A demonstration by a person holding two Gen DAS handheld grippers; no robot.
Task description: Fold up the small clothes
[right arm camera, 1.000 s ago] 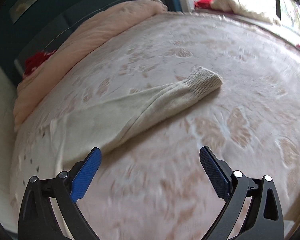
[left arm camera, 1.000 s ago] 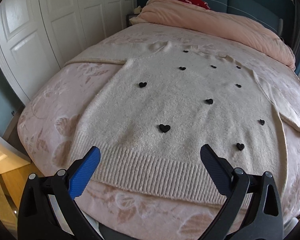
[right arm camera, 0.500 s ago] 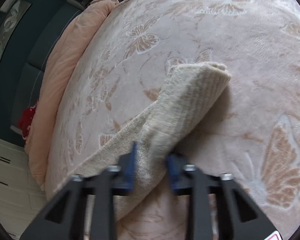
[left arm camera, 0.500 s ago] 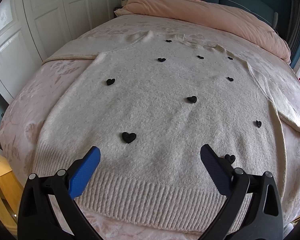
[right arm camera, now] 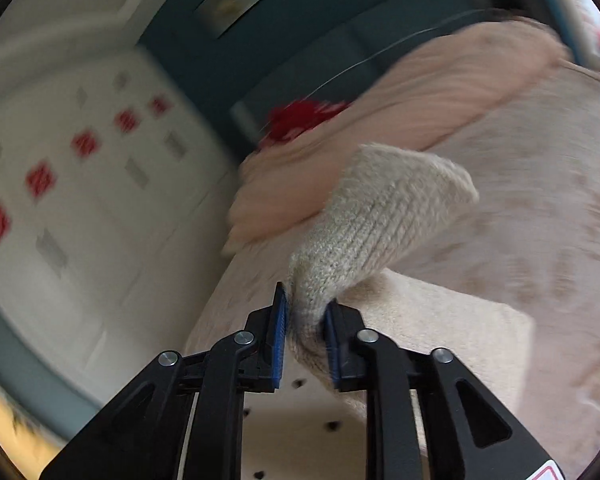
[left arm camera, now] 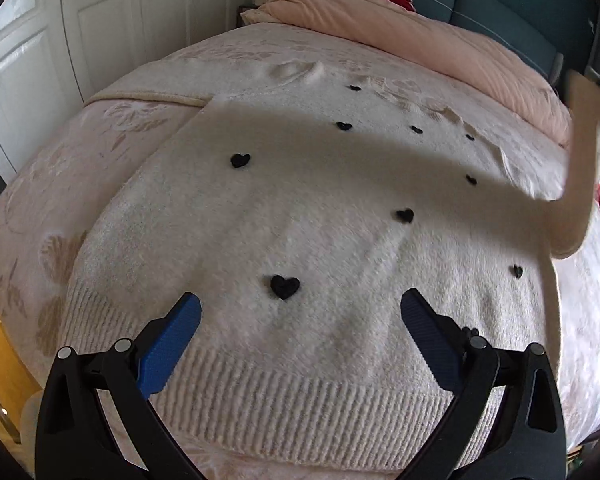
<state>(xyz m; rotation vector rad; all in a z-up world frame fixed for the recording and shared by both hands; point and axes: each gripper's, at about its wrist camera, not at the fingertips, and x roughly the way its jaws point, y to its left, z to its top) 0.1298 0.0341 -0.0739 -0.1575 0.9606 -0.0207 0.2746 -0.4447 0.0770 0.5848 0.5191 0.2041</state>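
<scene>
A cream fuzzy knit sweater dotted with small black hearts (left arm camera: 300, 208) lies flat along the pink butterfly-patterned bed (left arm camera: 60, 184), its ribbed hem at the near edge. The right gripper (right arm camera: 306, 316) has just closed its jaws on the ribbed sleeve cuff (right arm camera: 376, 220), lifted off the bed's right side with the sweater's body lying toward the left. The left gripper (left arm camera: 300, 312) hovers wide-jawed over the hem, holding nothing. A peach duvet (left arm camera: 420, 40) lies at the head edge, clear of the fold.
</scene>
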